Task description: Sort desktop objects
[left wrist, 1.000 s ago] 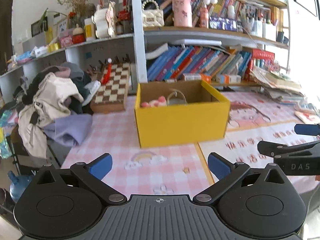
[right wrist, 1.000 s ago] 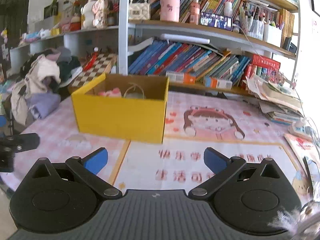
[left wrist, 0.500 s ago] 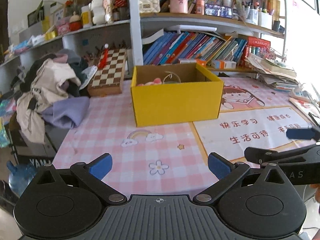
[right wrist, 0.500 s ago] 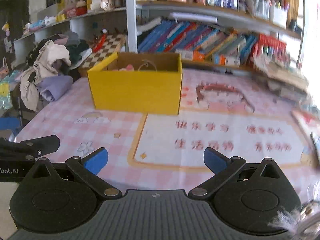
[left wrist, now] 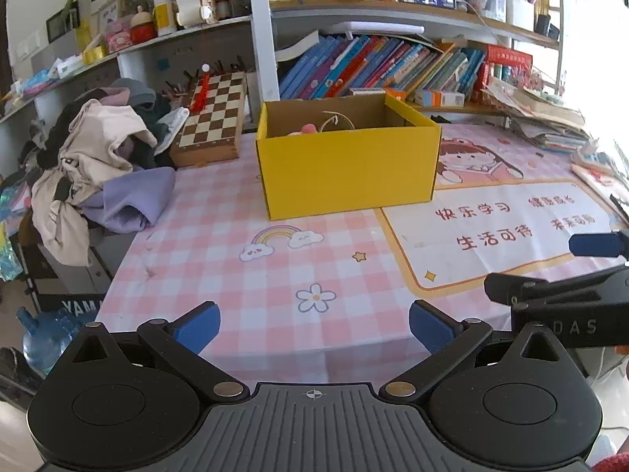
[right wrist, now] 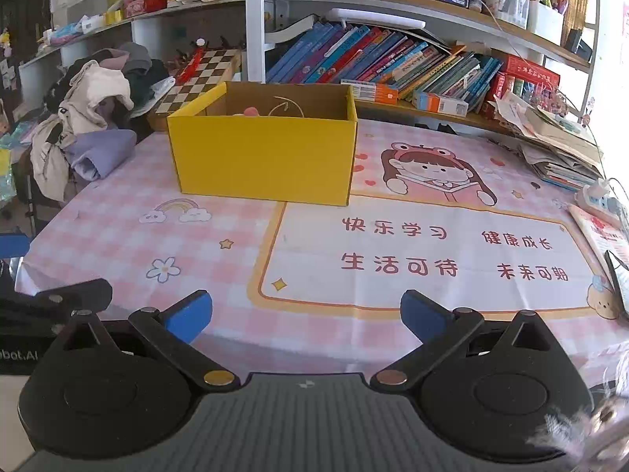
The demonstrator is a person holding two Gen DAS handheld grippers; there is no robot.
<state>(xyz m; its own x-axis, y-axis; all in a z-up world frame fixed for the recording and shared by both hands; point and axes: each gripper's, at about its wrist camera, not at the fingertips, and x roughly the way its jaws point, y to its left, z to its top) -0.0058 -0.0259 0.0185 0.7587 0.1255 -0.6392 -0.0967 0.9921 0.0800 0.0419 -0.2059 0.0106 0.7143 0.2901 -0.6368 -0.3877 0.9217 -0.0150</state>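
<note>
Two hand-held tools hover side by side at the near edge of a desk (right wrist: 118, 236) covered in a pink checked cloth. The left tool (left wrist: 312, 324) has its blue-padded fingers spread wide with nothing between them; the right tool (right wrist: 306, 312) is spread the same way and empty.

A yellow cardboard box (left wrist: 350, 169) stands open near the middle of the desk, with a pink item (left wrist: 306, 129) and a thin looped cord (left wrist: 338, 120) showing just above its rim. The cloth in front of the box is bare; papers and a power strip (right wrist: 601, 196) lie along the right edge.

This fits sorting that is finished, or a pause between items. The pictures do not settle which, so no next move can be named.
</note>
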